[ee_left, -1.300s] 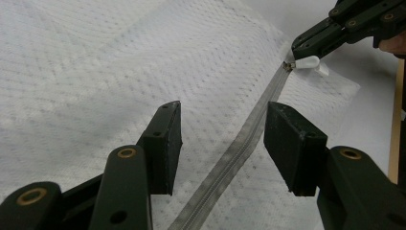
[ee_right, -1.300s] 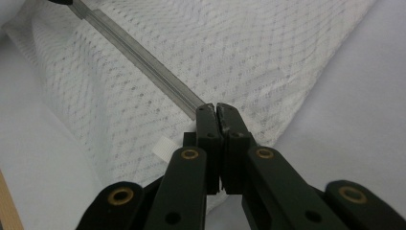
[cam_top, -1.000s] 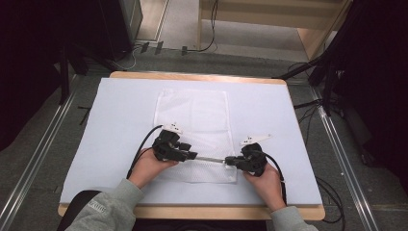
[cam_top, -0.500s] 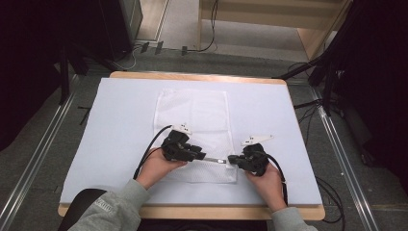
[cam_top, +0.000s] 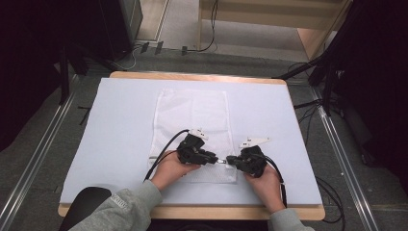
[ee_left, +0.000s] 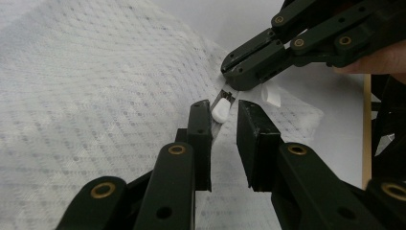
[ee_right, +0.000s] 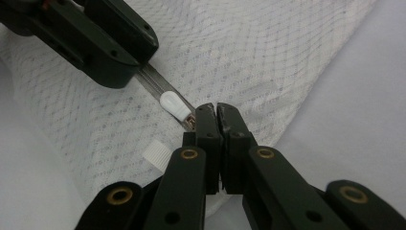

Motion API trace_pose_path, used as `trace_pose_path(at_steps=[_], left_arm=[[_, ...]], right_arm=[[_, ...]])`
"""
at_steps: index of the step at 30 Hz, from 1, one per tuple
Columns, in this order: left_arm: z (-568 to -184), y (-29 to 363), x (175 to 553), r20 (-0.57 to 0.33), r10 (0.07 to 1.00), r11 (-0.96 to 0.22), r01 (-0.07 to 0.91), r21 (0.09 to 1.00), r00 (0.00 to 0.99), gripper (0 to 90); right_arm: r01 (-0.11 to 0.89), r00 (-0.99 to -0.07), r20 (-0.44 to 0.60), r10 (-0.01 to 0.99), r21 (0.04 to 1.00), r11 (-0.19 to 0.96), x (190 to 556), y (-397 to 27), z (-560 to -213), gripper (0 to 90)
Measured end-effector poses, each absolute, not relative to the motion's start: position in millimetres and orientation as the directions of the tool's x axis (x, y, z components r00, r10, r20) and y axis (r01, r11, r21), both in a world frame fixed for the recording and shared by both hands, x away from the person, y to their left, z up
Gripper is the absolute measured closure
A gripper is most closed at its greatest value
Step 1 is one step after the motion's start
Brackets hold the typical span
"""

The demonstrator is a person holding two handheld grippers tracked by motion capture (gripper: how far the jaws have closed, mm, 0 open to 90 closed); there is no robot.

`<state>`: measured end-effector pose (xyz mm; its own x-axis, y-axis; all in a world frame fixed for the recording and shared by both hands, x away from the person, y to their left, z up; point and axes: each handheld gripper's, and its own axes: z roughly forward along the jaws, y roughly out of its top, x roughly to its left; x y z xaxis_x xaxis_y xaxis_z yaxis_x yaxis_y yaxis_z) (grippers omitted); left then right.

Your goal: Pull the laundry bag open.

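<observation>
White cloth covers the bench, where the right hand-held gripper is clamped on a small white-handled tool that the left hand-held gripper, just closing, brackets untouched and could knock loose.

White woven mesh-textured cloth, small glossy white plastic-capped metal strip on it, ribbed white plastic cap beside, matt black grippers.

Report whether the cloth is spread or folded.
Spread: in the high view the cloth lies flat as one rectangle on the table, with no fold or bunching visible.
</observation>
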<state>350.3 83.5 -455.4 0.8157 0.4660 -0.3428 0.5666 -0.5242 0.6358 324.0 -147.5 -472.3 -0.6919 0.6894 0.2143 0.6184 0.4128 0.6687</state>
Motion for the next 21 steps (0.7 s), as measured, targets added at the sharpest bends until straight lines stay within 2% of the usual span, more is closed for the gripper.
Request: trace_pose_path(at_steps=[8,21], left_arm=[[-467,77,354,-0.355,0.480,-0.529,0.588,0.613,0.802,76.8],[-471,65,352,-0.356,0.449,-0.527,0.565,0.635,0.819,77.4]], right_arm=[[0.608,-0.696,0.202,0.689,0.677,0.415,322,-148,-473,89.8],[0.608,-0.694,0.205,0.691,0.681,0.408,321,-149,-474,89.7]])
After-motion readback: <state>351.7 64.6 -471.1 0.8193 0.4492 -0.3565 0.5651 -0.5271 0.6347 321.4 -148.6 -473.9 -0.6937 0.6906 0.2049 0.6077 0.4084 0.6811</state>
